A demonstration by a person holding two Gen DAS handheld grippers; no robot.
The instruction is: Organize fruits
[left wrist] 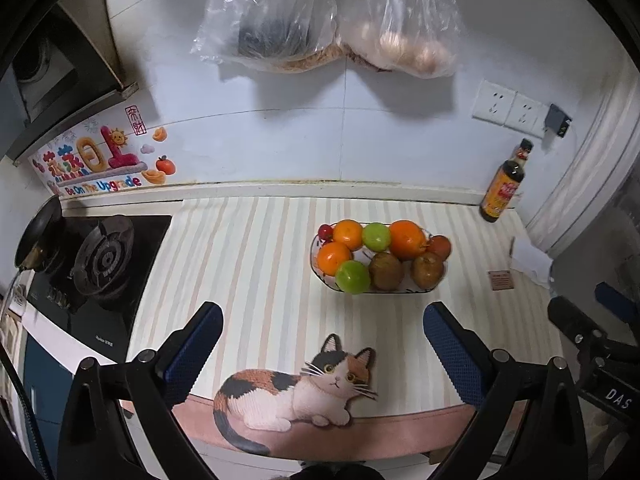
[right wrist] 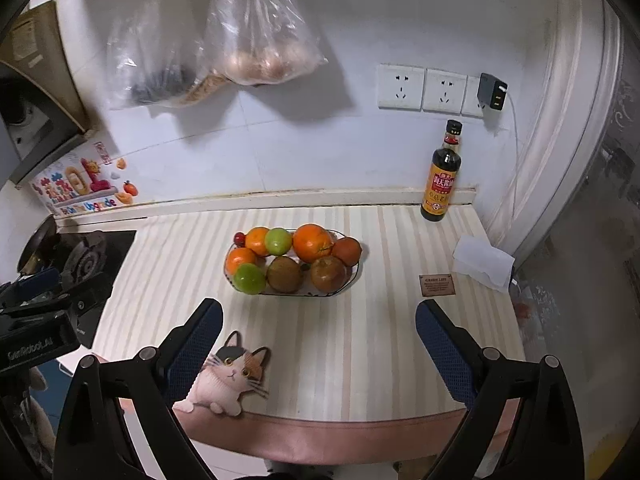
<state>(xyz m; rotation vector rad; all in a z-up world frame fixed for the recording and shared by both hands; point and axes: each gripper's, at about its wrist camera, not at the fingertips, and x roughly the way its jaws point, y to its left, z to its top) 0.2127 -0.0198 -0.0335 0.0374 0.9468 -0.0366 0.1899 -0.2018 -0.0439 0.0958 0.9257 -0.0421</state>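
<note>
Striped counter mat point(left wrist: 280, 264), centre frame: fruit bowl point(left wrist: 320, 268) heaped full. My left gripper point(left wrist: 322, 344) and right gripper point(right wrist: 318, 344) gape wide, empty. Risk: nudging one orange point(left wrist: 407, 239) rolls the others out.

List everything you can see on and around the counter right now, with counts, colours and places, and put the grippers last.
fruit plate: one, white with a dark rim, middle of the striped mat
oranges: four in the plate, one darker at the right end
green fruits: two, one front left, one at the back
brown fruits: two, front of the plate
red cherry-like fruit: small, back left edge; count unclear
sauce bottle: one, dark with a yellow label, back right against the wall
striped mat: one, cream with a cat picture at the front edge
gas stove: black, left of the mat
plastic bags: two, clear, hanging on the wall
wall sockets: three, white, with a grey plug
left gripper: black with blue pads, open, empty
right gripper: same, open, empty
</note>
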